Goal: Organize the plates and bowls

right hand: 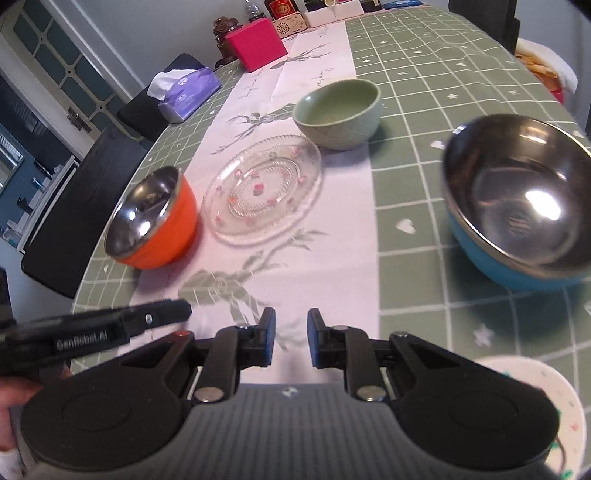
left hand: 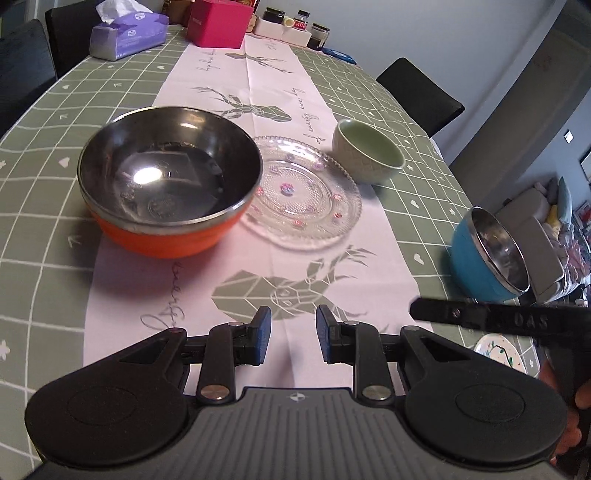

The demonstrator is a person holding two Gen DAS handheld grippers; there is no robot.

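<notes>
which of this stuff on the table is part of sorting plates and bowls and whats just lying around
Part of the job:
orange bowl
blue bowl
green bowl
glass plate
white painted plate

Just lying about:
tissue pack
pink box
jars at the far end

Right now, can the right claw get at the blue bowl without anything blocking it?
Probably yes. The blue bowl stands alone ahead and right of the right claw, with only bare tablecloth between; its jaws are empty.
</notes>
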